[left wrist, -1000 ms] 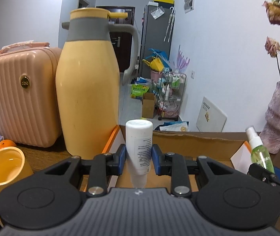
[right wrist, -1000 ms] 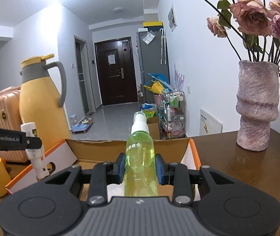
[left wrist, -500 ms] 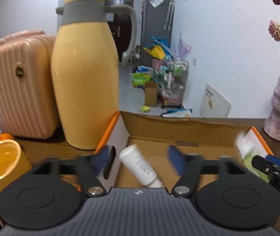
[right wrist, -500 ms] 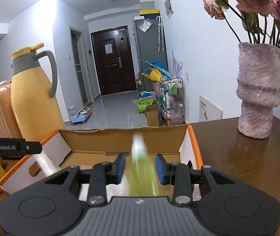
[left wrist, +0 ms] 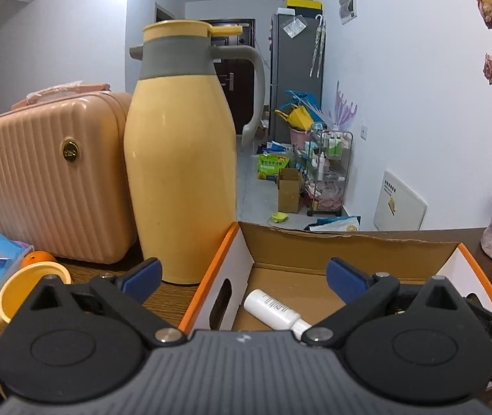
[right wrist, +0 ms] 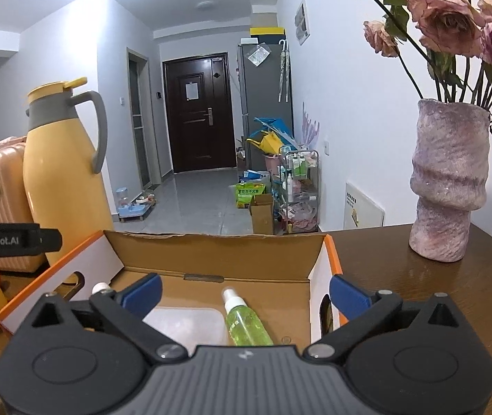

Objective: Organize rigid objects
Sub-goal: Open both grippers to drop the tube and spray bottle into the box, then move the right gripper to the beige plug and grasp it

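I am holding my left gripper (left wrist: 242,273) with its blue-padded fingers spread wide apart and gripping nothing, low in the left wrist frame above the cardboard box (left wrist: 349,245). The white bottle (left wrist: 272,313) is lying on its side on the box floor, lower centre of that frame, cap end pointing toward the lower right. My right gripper (right wrist: 244,292) is likewise standing wide open and empty, and in the right wrist frame the green spray bottle (right wrist: 246,325) is lying flat inside the box, lower centre, nozzle pointing away from me, beside a pale rectangular sheet (right wrist: 185,323). The yellow thermos jug (left wrist: 180,159) is standing upright left of the box, just beside the pink suitcase (left wrist: 52,180). The yellow mug (left wrist: 21,294) is sitting lower left, and the purple vase (right wrist: 450,180) is standing at right.
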`<state>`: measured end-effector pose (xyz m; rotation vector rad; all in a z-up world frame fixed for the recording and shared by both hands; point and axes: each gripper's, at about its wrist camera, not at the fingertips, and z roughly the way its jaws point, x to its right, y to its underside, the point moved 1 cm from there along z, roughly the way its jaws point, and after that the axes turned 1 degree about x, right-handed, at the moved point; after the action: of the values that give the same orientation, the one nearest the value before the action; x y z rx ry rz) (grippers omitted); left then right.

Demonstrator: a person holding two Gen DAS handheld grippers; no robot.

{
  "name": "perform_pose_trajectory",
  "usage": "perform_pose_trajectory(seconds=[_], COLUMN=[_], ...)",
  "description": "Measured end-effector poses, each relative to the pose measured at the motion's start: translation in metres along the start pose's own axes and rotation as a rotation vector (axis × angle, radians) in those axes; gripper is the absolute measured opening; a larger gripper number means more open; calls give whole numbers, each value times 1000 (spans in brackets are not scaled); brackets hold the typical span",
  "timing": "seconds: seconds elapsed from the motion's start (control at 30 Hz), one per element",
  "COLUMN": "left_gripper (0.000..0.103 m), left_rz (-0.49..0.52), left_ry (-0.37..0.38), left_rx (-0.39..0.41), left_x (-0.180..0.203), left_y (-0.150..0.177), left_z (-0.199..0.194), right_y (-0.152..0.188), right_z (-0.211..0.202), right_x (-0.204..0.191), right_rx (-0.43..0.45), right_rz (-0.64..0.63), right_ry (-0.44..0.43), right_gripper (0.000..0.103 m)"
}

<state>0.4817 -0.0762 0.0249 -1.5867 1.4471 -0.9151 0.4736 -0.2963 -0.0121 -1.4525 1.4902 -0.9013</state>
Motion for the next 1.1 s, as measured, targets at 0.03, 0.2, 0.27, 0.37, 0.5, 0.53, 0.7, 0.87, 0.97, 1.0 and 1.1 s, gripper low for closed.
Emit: perform_pose_trajectory(seconds=[0.03, 0.2, 0.27, 0.37, 0.5, 0.53, 0.7, 0.87, 0.97, 1.0, 1.1], left_gripper=[103, 103, 103, 103, 103, 103, 103, 103, 103, 103, 103], left_rz=[0, -4, -19, -30, -25, -25, -39, -37, -37, -40, -53], left_ry=[2, 5, 16, 27, 31, 33, 40, 29, 26, 26, 33], left_rx=[4, 30, 34, 41, 59, 66, 74, 92, 94, 95, 96], left_x=[0, -3, -8, -14, -20, -21, -33, -44, -50, -52, -58], left_y=[0, 2, 3, 4, 11, 13, 24, 35, 41, 43, 48], left_z=[-2, -20, -27, -38, -55, -60, -78, -99, -109, -112, -121], right_y=[0, 1, 3, 5, 10, 11, 20, 31, 37, 39, 44], right_z=[-2, -13, -19, -30, -48, -52, -74, -96, -107, -112, -123], right_x=[-1, -2, -2, -2, -5, -5, -10, -19, -25, -27, -31], right_rx=[2, 16, 23, 29, 39, 41, 57, 70, 66, 66, 74], right_rz=[-2, -10, -13, -16, -24, -25, -28, -45, -53, -56, -65], right_ry=[4, 20, 17, 13, 9, 7, -2, -8, -15, -17, -13], right_gripper=[103, 103, 103, 103, 103, 103, 103, 103, 103, 103, 103])
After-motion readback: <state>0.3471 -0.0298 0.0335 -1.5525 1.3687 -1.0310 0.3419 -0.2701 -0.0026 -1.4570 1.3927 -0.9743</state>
